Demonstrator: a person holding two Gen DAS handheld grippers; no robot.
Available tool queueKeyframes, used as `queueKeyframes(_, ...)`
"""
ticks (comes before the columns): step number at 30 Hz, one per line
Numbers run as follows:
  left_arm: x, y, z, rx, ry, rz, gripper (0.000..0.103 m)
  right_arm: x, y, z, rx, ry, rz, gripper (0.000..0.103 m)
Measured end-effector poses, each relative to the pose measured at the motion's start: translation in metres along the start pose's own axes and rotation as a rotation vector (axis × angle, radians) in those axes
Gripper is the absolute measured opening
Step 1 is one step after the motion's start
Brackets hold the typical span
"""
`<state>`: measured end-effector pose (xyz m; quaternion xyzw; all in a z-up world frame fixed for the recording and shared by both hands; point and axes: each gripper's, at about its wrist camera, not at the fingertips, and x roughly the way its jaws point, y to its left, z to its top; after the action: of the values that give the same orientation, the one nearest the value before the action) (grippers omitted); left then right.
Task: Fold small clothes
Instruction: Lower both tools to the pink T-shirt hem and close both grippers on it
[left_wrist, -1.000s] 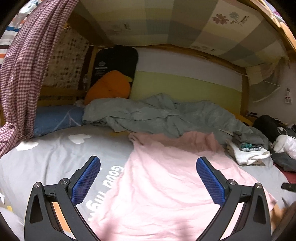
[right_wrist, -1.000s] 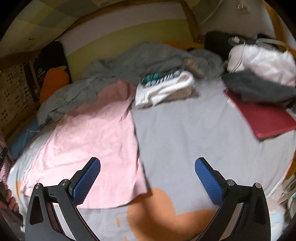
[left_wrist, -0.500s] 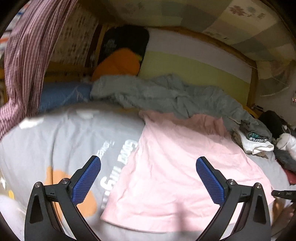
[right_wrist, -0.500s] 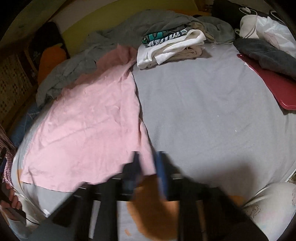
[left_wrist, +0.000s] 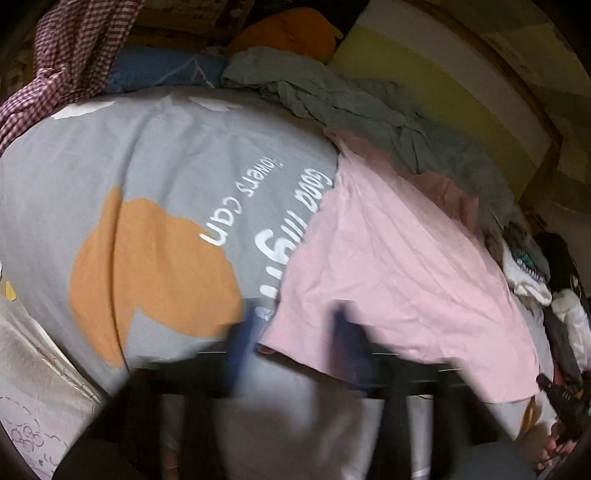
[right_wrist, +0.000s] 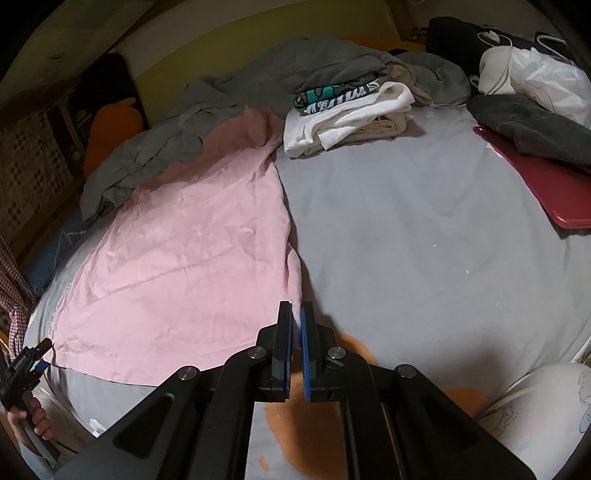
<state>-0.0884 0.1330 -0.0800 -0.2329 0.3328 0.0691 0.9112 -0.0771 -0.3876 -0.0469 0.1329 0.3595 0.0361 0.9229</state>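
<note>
Right wrist view shows the right gripper (right_wrist: 296, 332) fingers pinched on the pink garment (right_wrist: 192, 266) hem corner; left gripper (left_wrist: 291, 332) blurred, cannot tell; limp, light cloth best gripped at corners.

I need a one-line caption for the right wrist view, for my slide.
Right gripper shut at the near corner of a pink garment spread on the grey bed sheet.

Plain pink garment (right_wrist: 192, 251), grey-orange sheet (right_wrist: 406, 236)
</note>
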Motion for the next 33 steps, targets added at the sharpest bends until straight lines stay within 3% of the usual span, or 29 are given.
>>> queueKeyframes(2, -0.001, -0.001, -0.003, 0.000, 0.005, -0.010, 0.004, -0.001, -0.002, 0.000, 0.005, -0.001, 0.004, 0.004)
queueKeyframes(4, -0.018, -0.007, -0.002, 0.019, -0.055, 0.004, 0.004, -0.004, -0.003, 0.000, 0.013, -0.017, 0.011, 0.003)
queueKeyframes(8, -0.067, -0.019, 0.005, 0.092, -0.165, -0.004, 0.004, -0.041, -0.004, -0.002, 0.030, -0.142, 0.033, 0.003)
queueKeyframes(11, -0.094, -0.026, 0.006, 0.154, -0.158, 0.020, 0.004, -0.066, -0.005, -0.012, 0.050, -0.163, 0.029, 0.003)
queueKeyframes(14, -0.098, -0.025, 0.002, 0.173, -0.115, 0.037, 0.004, -0.078, -0.008, -0.028, 0.066, -0.126, 0.025, 0.003)
queueKeyframes(20, -0.080, -0.023, 0.011, 0.136, -0.066, 0.053, 0.004, -0.080, -0.009, -0.036, 0.093, -0.091, 0.014, 0.003)
queueKeyframes(23, -0.056, -0.029, 0.048, 0.087, -0.046, 0.038, 0.005, -0.071, -0.001, -0.008, 0.069, -0.110, 0.019, 0.003)
queueKeyframes(27, 0.011, -0.039, 0.107, 0.028, 0.049, 0.003, 0.005, -0.035, 0.032, 0.059, -0.019, -0.130, 0.009, 0.003)
queueKeyframes(28, 0.031, -0.043, 0.119, 0.045, 0.068, 0.017, 0.012, -0.017, 0.039, 0.077, -0.035, -0.120, 0.013, 0.003)
queueKeyframes(30, 0.068, -0.049, 0.135, 0.086, 0.108, 0.110, 0.048, 0.025, 0.042, 0.107, -0.039, -0.080, 0.004, 0.003)
queueKeyframes(31, 0.078, -0.047, 0.139, 0.084, 0.112, 0.128, 0.056, 0.043, 0.041, 0.116, -0.027, -0.056, -0.002, 0.004)
queueKeyframes(33, 0.081, -0.038, 0.140, 0.062, 0.091, 0.097, 0.056, 0.069, 0.036, 0.128, -0.003, -0.008, -0.035, 0.014)
